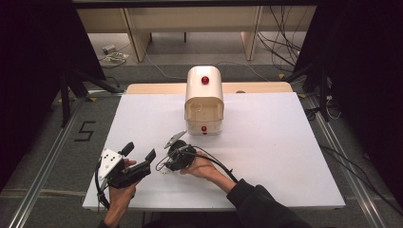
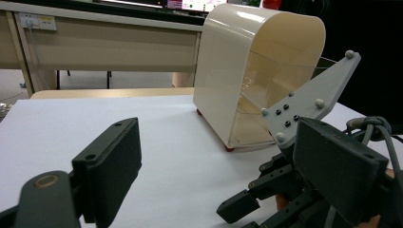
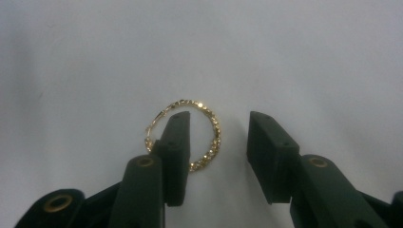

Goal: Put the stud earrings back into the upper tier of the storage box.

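I see a gold bracelet (image 3: 209,137) with a beaded, glinting pattern on my white table (image 1: 266,156). My grippers' jaws are black. Behind the bracelet stands a cream box (image 1: 204,97) with red knobs (image 1: 205,80).

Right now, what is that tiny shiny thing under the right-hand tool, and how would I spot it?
Start at the white table, then come forward from the cream box to the right gripper. On the surface below its fingers lies a small gold ring, a thin beaded hoop, the only glittering thing there.

Dim, soft pictures (dark edges up high), with nearby parts blurred.
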